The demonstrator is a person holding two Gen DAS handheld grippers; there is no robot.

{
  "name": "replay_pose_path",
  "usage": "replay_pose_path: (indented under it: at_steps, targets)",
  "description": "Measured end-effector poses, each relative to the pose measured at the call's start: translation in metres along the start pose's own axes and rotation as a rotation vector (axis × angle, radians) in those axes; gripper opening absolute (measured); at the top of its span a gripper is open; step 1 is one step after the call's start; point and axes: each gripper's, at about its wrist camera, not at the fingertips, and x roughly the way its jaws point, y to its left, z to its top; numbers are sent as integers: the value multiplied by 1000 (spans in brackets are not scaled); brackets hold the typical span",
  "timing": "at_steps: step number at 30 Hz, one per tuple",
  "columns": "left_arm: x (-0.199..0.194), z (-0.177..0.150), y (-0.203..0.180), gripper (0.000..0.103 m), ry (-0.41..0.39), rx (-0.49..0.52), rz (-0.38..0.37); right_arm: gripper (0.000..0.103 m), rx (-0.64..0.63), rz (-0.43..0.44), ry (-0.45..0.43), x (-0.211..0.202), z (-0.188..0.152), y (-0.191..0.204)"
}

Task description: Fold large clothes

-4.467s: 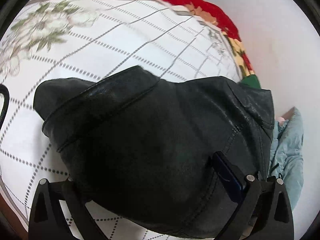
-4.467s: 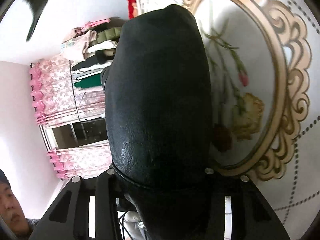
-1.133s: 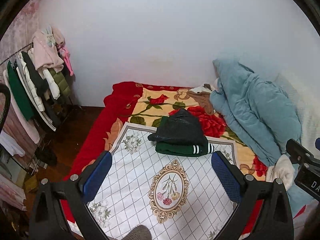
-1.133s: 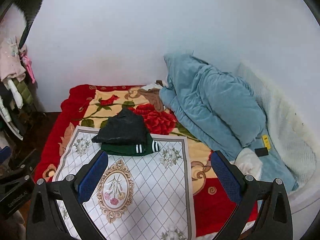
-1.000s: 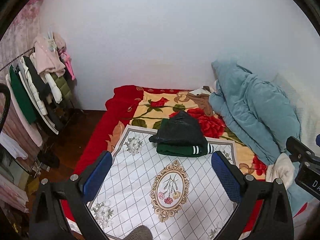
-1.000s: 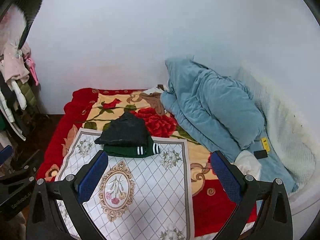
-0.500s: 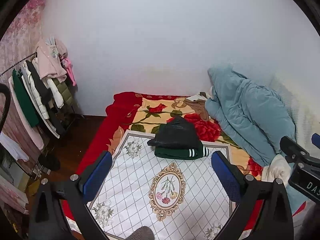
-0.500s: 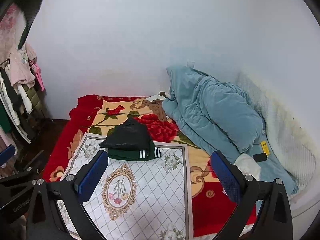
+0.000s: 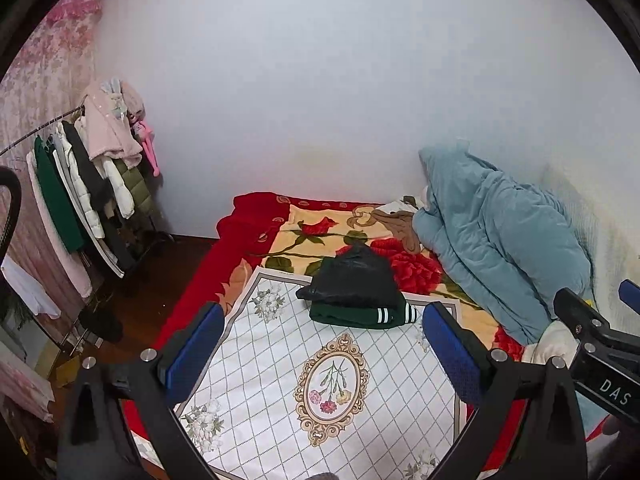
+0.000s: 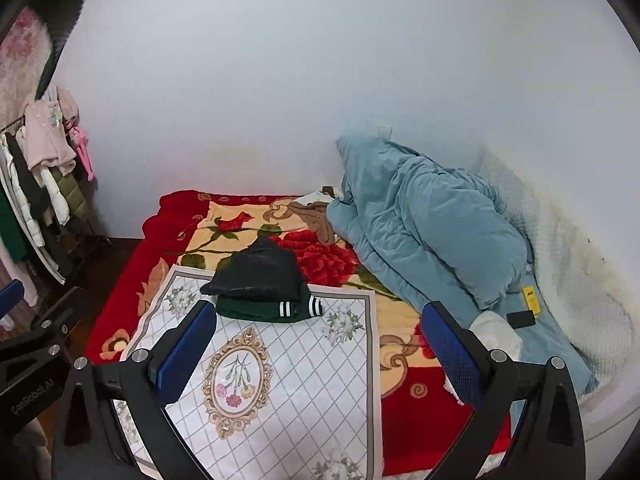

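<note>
A folded black leather garment (image 9: 354, 276) lies on top of a folded green garment with white stripes (image 9: 360, 315), at the far edge of the white checked cloth (image 9: 280, 380) on the bed. The stack also shows in the right wrist view, black piece (image 10: 256, 270) over green piece (image 10: 268, 309). My left gripper (image 9: 324, 344) is open and empty, held well back from the bed. My right gripper (image 10: 316, 340) is open and empty too, also well back.
A crumpled blue quilt (image 9: 492, 240) lies on the right of the red floral blanket (image 10: 312, 256). A clothes rack (image 9: 80, 196) with hanging garments stands left. A yellow tag (image 10: 530, 296) and a black device (image 10: 520, 319) lie by the quilt.
Earlier both grippers held the black garment close over the cloth. Now it lies stacked on the green one, and both grippers are open, pulled far back and drifting slightly.
</note>
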Motion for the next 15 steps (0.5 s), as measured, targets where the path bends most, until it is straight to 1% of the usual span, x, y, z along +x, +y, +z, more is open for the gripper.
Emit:
replay_pose_path:
  at_steps: [15]
  targets:
    - [-8, -2, -6, 101, -10, 1, 19, 103, -6, 5, -27, -10, -1, -8]
